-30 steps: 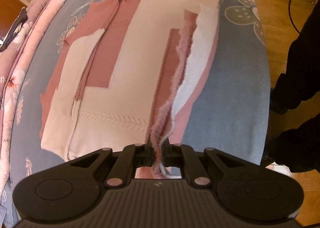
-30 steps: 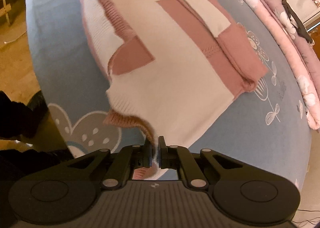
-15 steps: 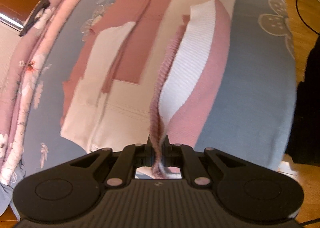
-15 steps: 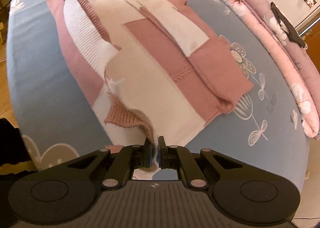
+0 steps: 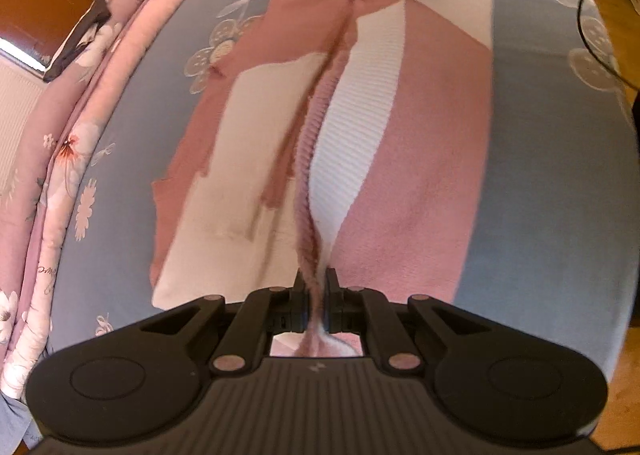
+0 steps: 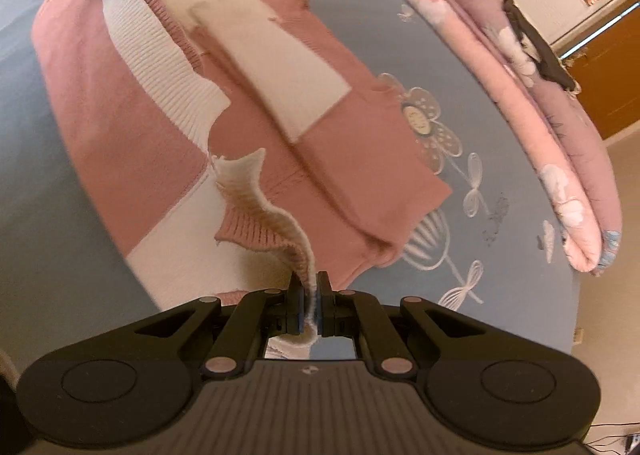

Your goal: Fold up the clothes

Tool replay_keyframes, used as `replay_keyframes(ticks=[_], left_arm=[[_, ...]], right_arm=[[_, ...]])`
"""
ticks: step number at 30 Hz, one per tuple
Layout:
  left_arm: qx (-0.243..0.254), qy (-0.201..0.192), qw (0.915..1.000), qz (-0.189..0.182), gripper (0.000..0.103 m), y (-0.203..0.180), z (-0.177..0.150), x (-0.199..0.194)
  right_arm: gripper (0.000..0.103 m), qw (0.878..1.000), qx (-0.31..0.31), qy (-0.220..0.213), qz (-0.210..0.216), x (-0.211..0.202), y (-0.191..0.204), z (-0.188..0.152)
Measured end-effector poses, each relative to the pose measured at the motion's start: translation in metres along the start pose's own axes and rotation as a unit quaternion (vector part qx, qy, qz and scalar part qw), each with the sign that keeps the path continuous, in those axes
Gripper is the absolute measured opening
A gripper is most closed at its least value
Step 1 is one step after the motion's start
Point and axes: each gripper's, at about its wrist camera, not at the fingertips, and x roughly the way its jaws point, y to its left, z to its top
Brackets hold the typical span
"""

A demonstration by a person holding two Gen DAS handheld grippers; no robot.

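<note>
The left gripper (image 5: 316, 295) has its two fingers squeezed tight on the ribbed edge (image 5: 310, 159) of the sweater (image 5: 420, 159). The pink and white rib comes up from between the fingers and runs away in a twisty line across the sweater. The right gripper (image 6: 308, 301) is squeezed tight too, on another bit of the same ribbed edge (image 6: 276, 223), which curls up out of its fingers.

The part of the sweater hanging from the two grippers is lifted up off the rest. The rest lies flat on the bed (image 5: 532, 183), with one white sleeve (image 6: 272, 59) folded over the pink and cream body.

The sweater sits in the middle of the blue bed cover, which has white flowers (image 6: 424, 123) drawn on it. A rolled pink quilt (image 6: 532, 103) with flowers lies along the far edge of the bed. A small dark thing (image 6: 532, 47) rests on top of the quilt. On the other side, past the near edge of the bed, there is a wooden floor (image 5: 624, 395) and a black cable (image 5: 588, 3).
</note>
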Motion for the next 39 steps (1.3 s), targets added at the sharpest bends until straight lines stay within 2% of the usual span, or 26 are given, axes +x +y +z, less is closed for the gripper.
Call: replay_keyframes(ticks=[8, 20, 27, 33, 39], left_arm=[[-0.003, 0.0, 1.0, 0.004, 0.005, 0.035, 0.019, 0.026], [-0.009, 0.01, 0.9992, 0.038, 0.005, 0.089, 0.043, 0.048], [-0.01, 0.012, 0.9988, 0.046, 0.005, 0.119, 0.048, 0.071], [-0.045, 0.011, 0.998, 0.044, 0.006, 0.146, 0.05, 0.09], [-0.039, 0.02, 0.9982, 0.04, 0.006, 0.151, 0.047, 0.106]], right_arm=[[0.007, 1.0, 0.011, -0.013, -0.023, 0.022, -0.027, 0.023], [0.007, 0.998, 0.004, -0.05, -0.049, 0.053, -0.07, 0.067], [0.007, 0.996, -0.001, -0.059, -0.067, 0.074, -0.088, 0.09], [0.007, 0.995, 0.005, -0.062, -0.074, 0.094, -0.105, 0.106], [0.007, 0.995, -0.006, -0.063, -0.074, 0.111, -0.108, 0.116]])
